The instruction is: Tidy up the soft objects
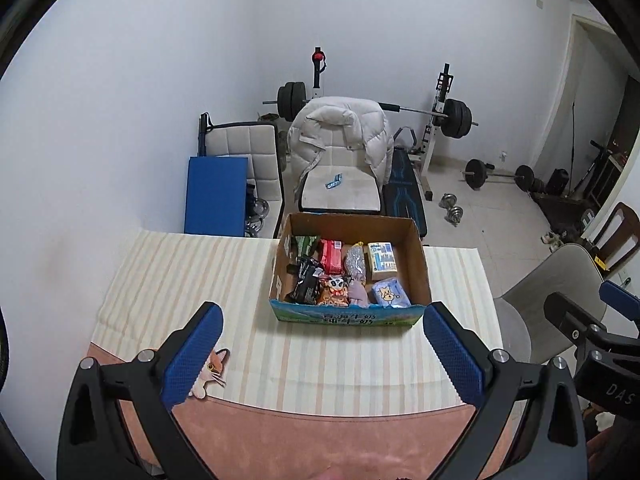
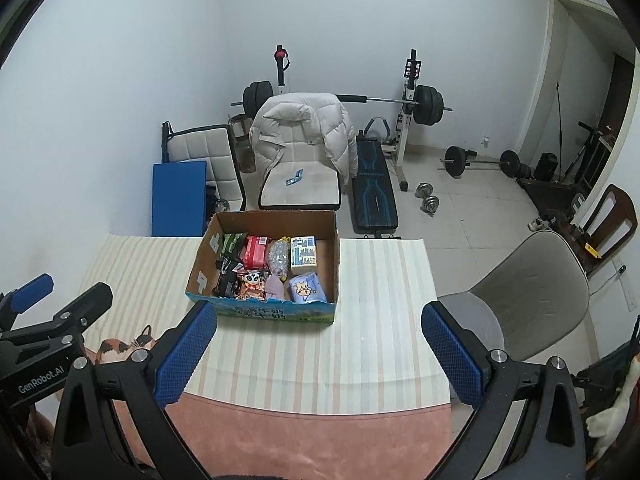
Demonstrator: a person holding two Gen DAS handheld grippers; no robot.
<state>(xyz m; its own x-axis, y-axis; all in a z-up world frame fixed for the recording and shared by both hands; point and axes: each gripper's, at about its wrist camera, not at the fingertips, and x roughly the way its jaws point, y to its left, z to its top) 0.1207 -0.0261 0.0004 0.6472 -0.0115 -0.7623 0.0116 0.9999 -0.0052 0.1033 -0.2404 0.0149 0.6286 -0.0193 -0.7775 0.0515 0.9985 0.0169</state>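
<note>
Striped cloth covered the worktop (image 1: 168, 280), where the cardboard box (image 1: 418, 264) of soft packets sat straight ahead of both empty, spread-jaw grippers, left gripper (image 1: 322, 354) and right gripper (image 2: 320, 354), neither clearly nearer.

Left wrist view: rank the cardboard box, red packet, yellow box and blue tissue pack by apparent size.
1. Cardboard box, clearly largest.
2-4. Blue tissue pack, yellow box and red packet look alike; the pack lies nearer the camera, so I won't rank them.
</note>
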